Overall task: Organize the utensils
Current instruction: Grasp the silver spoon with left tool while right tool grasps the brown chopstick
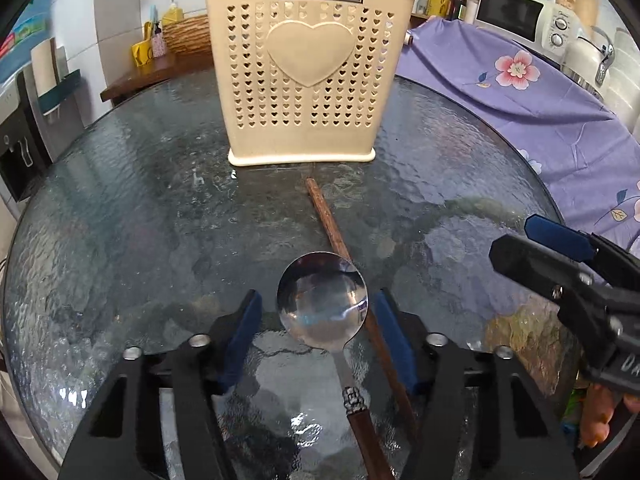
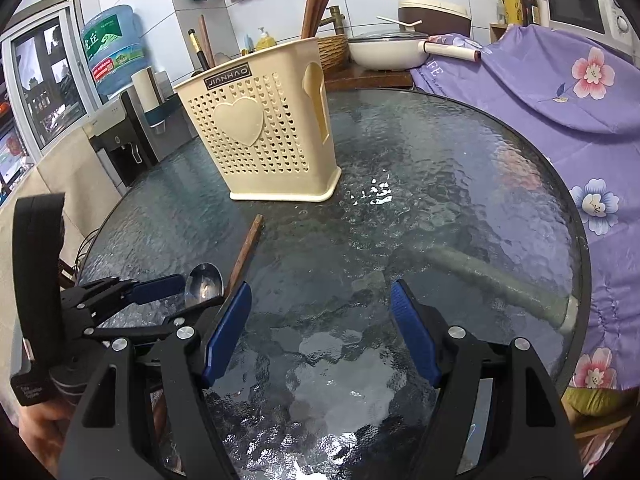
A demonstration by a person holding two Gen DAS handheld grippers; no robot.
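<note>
Left tongs (image 1: pixel 320 312): partly open, straddling the spoon (image 1: pixel 323 300) bowl and the chopstick (image 1: pixel 326 220) on the bench (image 1: pixel 120 220), pads clear. Right tongs (image 2: pixel 320 332): wide open, empty. Utensil holder (image 1: pixel 308 76) upright behind.

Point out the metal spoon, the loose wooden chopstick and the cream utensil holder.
Metal spoon (image 1: pixel 322 300): left wrist view, middle of its bowl.
Wooden chopstick (image 1: pixel 326 216): left wrist view, bare shaft beyond the spoon.
Cream utensil holder (image 2: pixel 264 136): right wrist view, perforated front wall by the raised heart.
</note>
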